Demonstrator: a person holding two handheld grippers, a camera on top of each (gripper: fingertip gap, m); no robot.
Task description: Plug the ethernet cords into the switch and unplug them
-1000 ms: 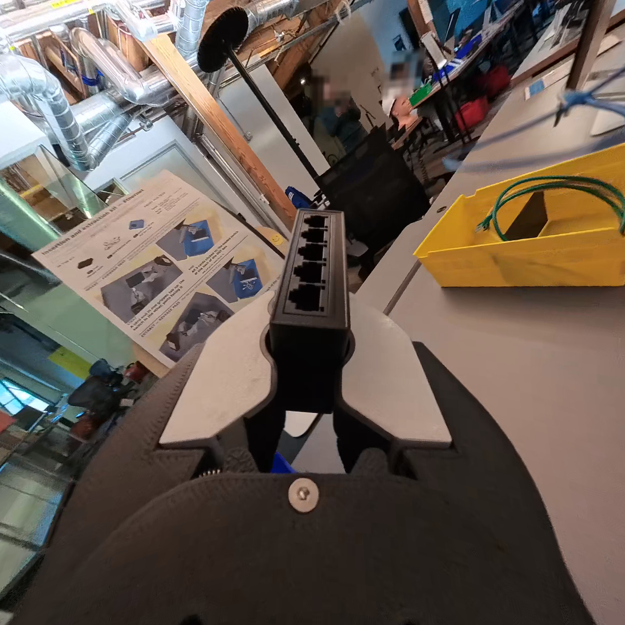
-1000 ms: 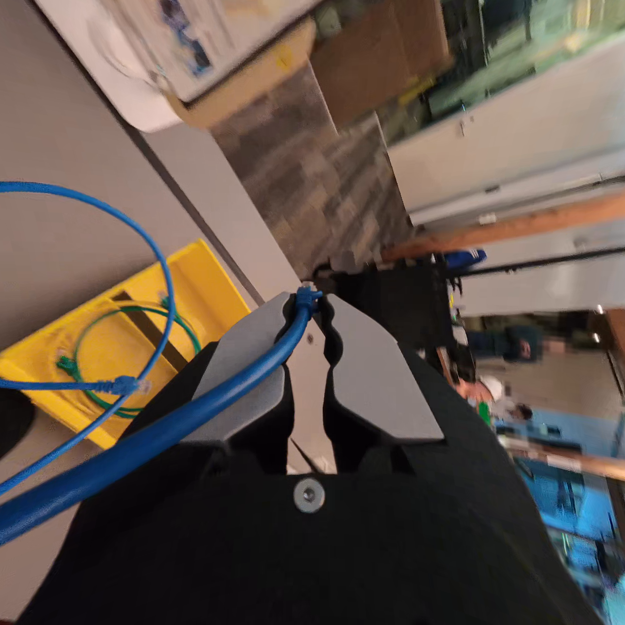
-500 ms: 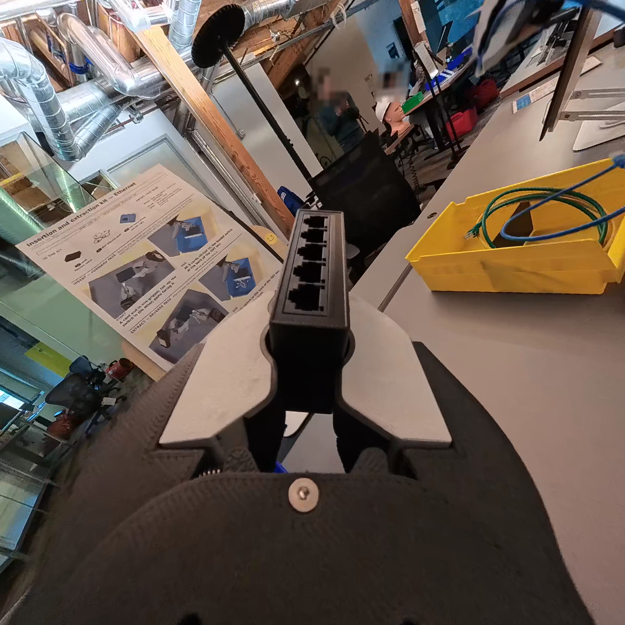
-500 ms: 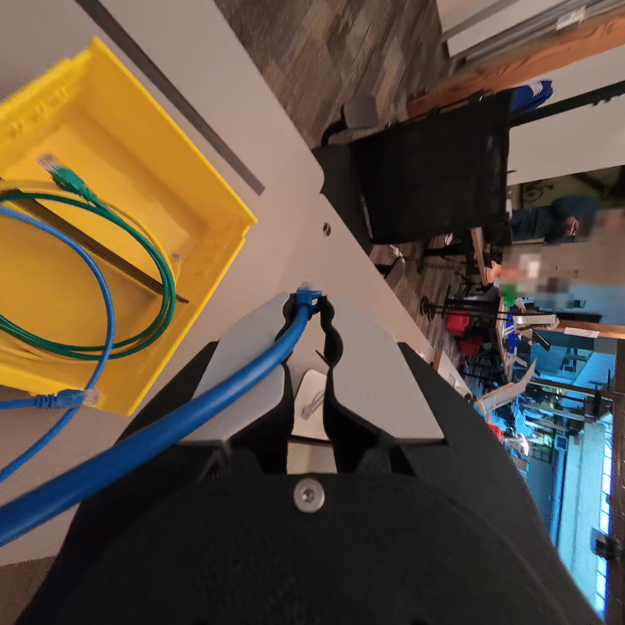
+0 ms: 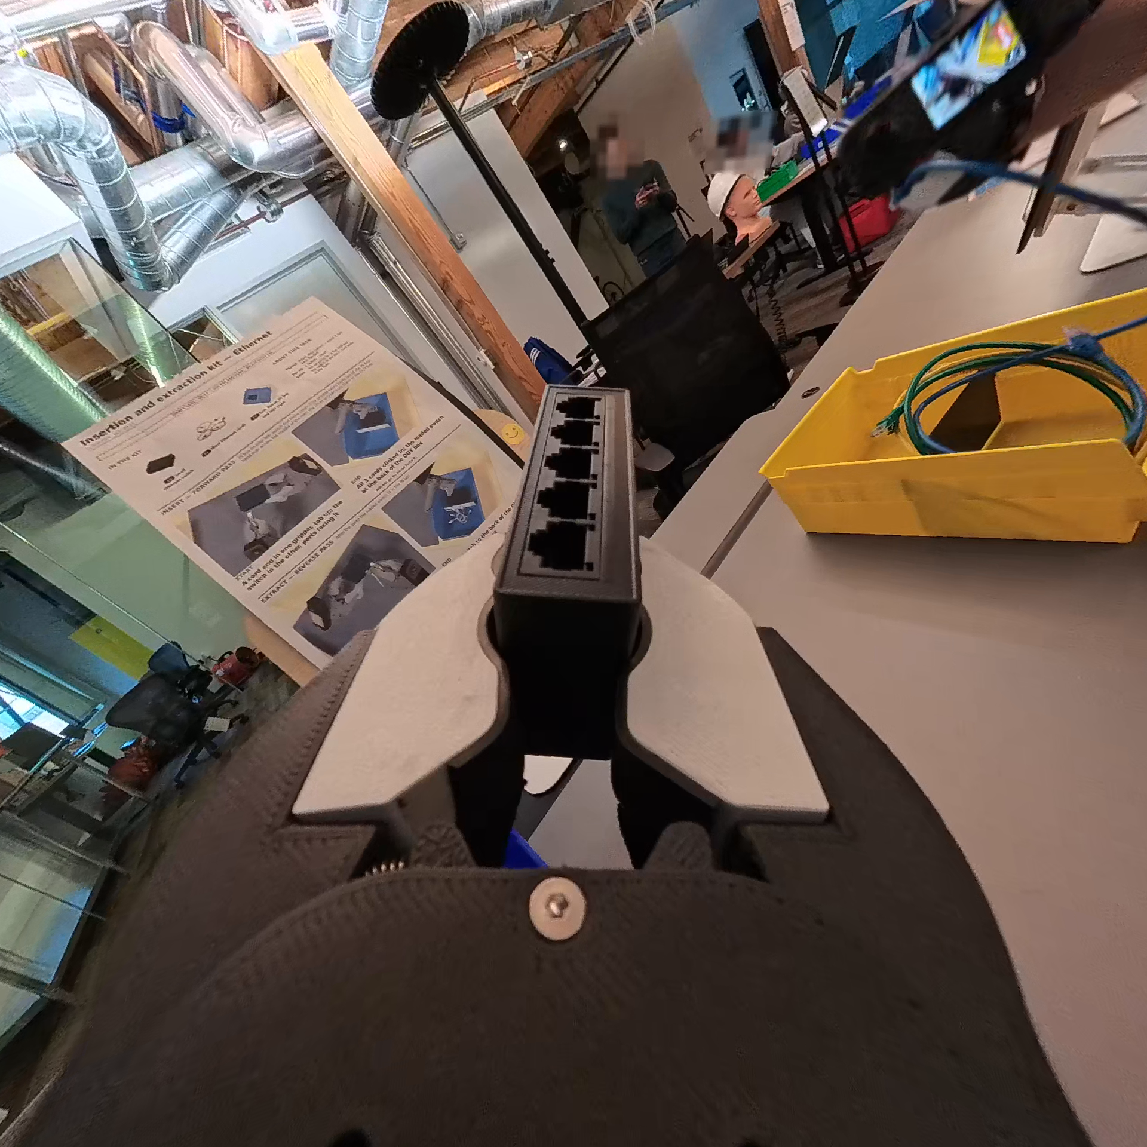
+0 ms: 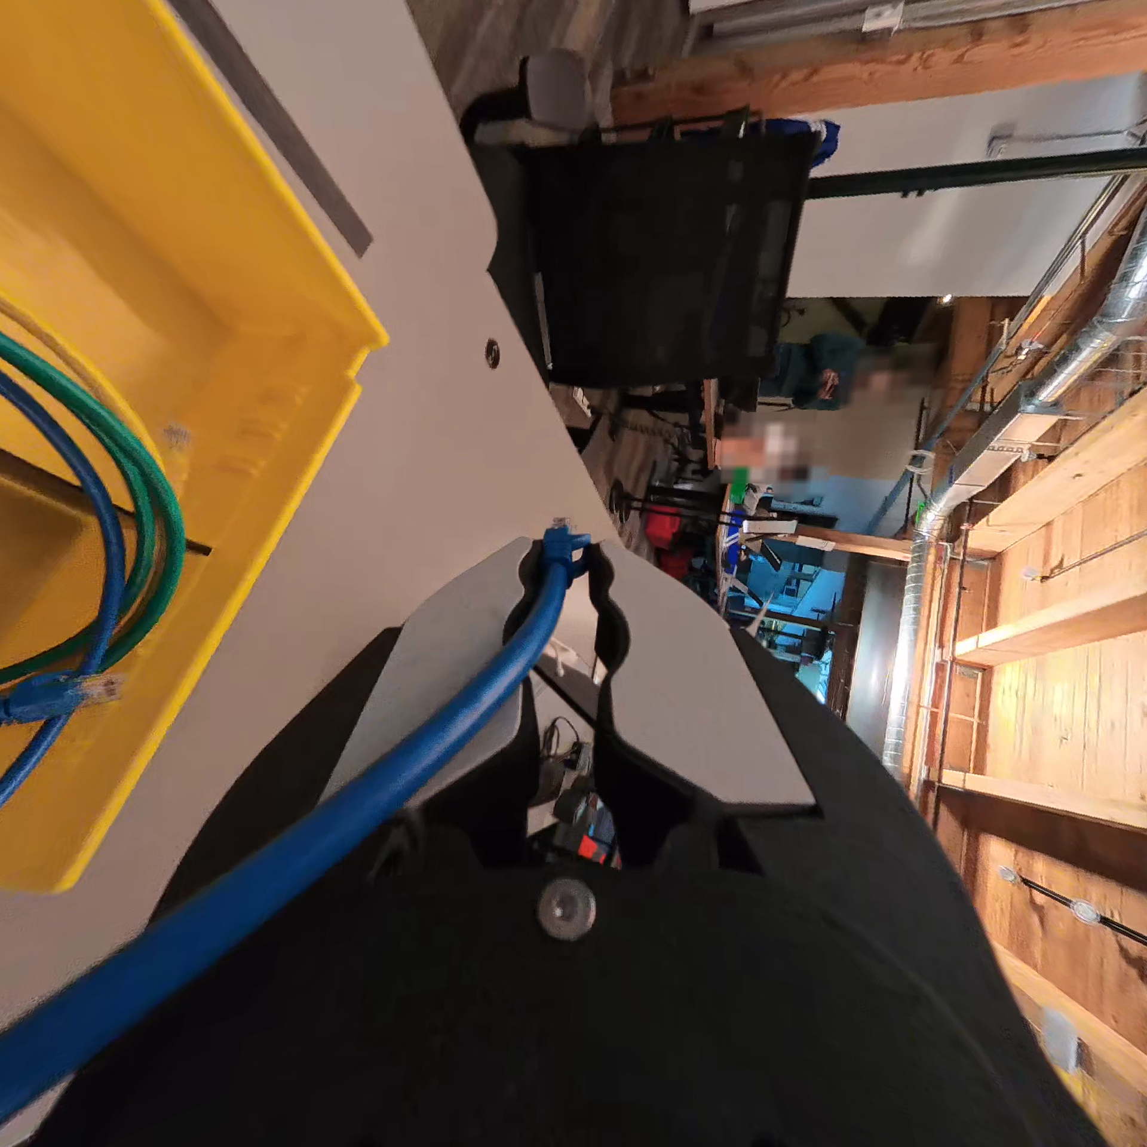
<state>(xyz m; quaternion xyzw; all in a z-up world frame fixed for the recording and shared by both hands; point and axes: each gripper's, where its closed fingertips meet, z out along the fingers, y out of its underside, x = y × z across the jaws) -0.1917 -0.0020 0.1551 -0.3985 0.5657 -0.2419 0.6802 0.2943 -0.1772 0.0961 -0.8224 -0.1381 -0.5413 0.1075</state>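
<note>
My left gripper (image 5: 568,614) is shut on a black ethernet switch (image 5: 574,496) and holds it in the air with its row of empty ports facing up. My right gripper (image 6: 568,549) is shut on the plug end of a blue ethernet cord (image 6: 434,738), whose plug pokes out past the fingertips. The right gripper also shows in the left wrist view (image 5: 931,118) at the top right, high above the bin. The cord's other plug (image 6: 62,695) hangs over the yellow bin (image 6: 260,434). A green cord (image 5: 931,409) lies coiled in the bin.
The grey table (image 5: 931,714) spreads to the right, with the yellow bin (image 5: 943,496) at its far side. An instruction poster (image 5: 298,472) leans at the left. A black chair (image 5: 683,366) stands beyond the table's edge. People stand far off. One gripper's finger ends stand about 50 centimetres off the other's.
My right gripper has swung round with the blue cord, from over the bin toward the table's edge, and comes closer in the left wrist view. The left gripper holds the switch nearly still.
</note>
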